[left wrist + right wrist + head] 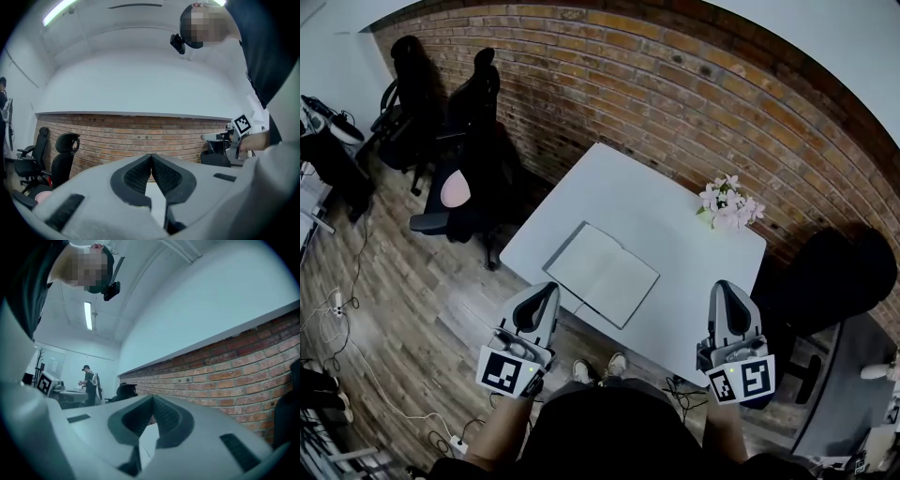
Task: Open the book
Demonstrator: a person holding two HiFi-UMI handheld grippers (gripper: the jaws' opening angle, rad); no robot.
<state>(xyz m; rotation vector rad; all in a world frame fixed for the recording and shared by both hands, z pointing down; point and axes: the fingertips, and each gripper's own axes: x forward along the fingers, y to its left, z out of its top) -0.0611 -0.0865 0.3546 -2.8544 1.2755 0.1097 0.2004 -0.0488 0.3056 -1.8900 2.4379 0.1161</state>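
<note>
Looking down from the head view, we find the book (602,274) already lying open on the white table (675,234), its two pale pages spread flat by the table's front edge, nearer the left corner. By our judgement the task is done, and nothing seems left except perhaps to draw back. A small bunch of pink flowers (729,203) stands at the table's far right corner, well apart from the book. Our left gripper (544,292) hangs at the table's front edge, near the book's closest corner and apparently clear of it. Our right gripper (727,287) hovers over the table's front right part, well apart from the book. Both point ahead, roughly level, with their marker cubes towards us. Black office chairs (459,141) stand off the table's left side, against the brick wall (675,84).

In the left gripper view, the jaws meet tip to tip with nothing between them. A sliver of the table's white top shows beneath them, and the brick wall rises beyond the table.

In the right gripper view we see the same: jaws closed on each other, empty, aimed level across the table towards the wall. A person (88,383) stands at a desk far off beyond the table's left side.
</note>
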